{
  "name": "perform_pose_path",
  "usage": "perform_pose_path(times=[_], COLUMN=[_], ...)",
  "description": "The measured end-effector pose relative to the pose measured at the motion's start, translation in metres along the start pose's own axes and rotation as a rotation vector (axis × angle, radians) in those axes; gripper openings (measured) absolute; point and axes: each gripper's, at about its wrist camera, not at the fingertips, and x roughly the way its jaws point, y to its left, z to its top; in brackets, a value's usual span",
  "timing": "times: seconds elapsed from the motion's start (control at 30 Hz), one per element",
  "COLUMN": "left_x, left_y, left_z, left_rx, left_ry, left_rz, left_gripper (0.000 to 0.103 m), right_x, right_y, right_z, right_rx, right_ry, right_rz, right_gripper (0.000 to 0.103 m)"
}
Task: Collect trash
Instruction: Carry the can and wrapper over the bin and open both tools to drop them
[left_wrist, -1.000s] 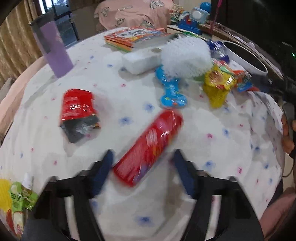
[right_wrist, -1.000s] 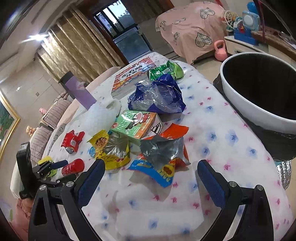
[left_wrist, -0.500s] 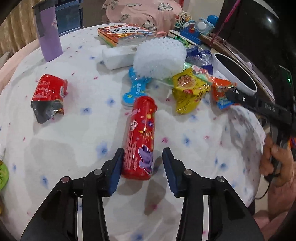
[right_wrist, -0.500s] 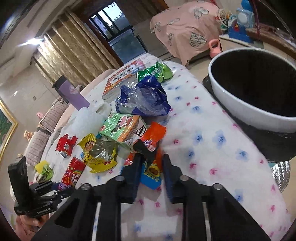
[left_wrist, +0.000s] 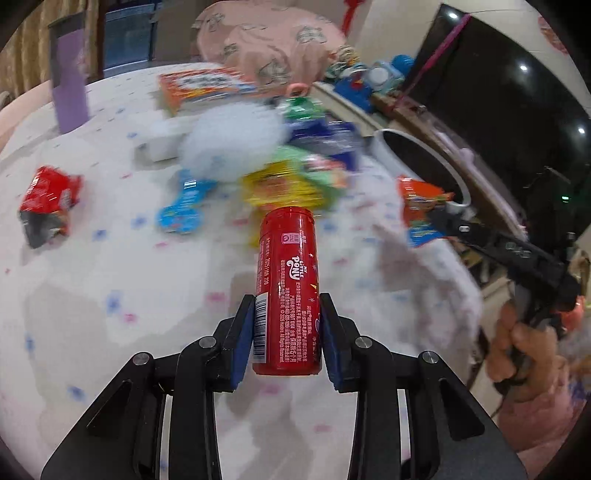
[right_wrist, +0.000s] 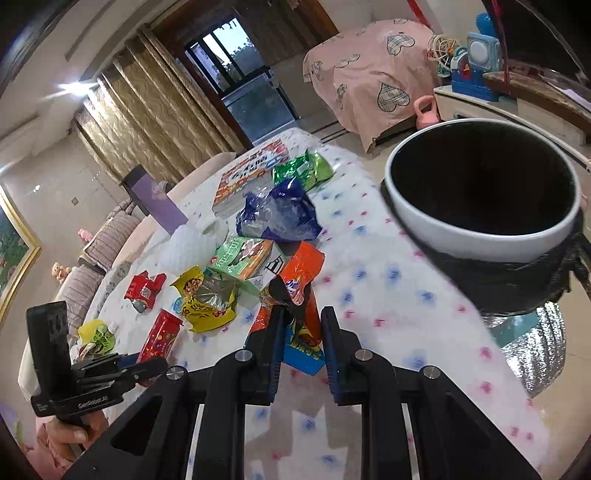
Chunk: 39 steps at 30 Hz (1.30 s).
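Trash in both grips: we clamp the left gripper (left_wrist: 287, 325) on a red tube (left_wrist: 287, 288) pointing straight ahead, the right gripper (right_wrist: 303, 328) on an orange wrapper (right_wrist: 301, 280), nearer the bin (right_wrist: 480, 243) off the table's (right_wrist: 388, 295) right edge.

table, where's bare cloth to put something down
Bare cloth lies between the orange wrapper and the white bin, and between the red packet and red tube. The middle is crowded around the yellow wrapper.
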Motion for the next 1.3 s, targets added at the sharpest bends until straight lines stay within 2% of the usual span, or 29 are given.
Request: perform_pose_path(times=[0.33,0.43,0.67,1.3], left_x=[0.023,0.034,0.053,0.097], left_y=[-0.086,-0.104,-0.120,-0.171], left_z=[0.033,0.045,0.065,0.125], left_rx=[0.096,0.123,0.128,0.206], left_ry=[-0.021,-0.020,-0.013,0.008], left_rz=[-0.130,-0.138,-0.145,-0.117], left_gripper=[0.032,0.032,0.032,0.032], right_x=[-0.042,-0.052,-0.065,-0.062], right_y=[-0.034,-0.047,-0.072,-0.118], right_z=[0.013,0.019,0.031,0.076], right_rx=[0.027,0.037,0.053,0.026], right_ry=[-0.078,-0.099,-0.132,-0.137], right_rz=[-0.053,-0.073,-0.115,-0.185], right_gripper=[0.020,0.020,0.020,0.020])
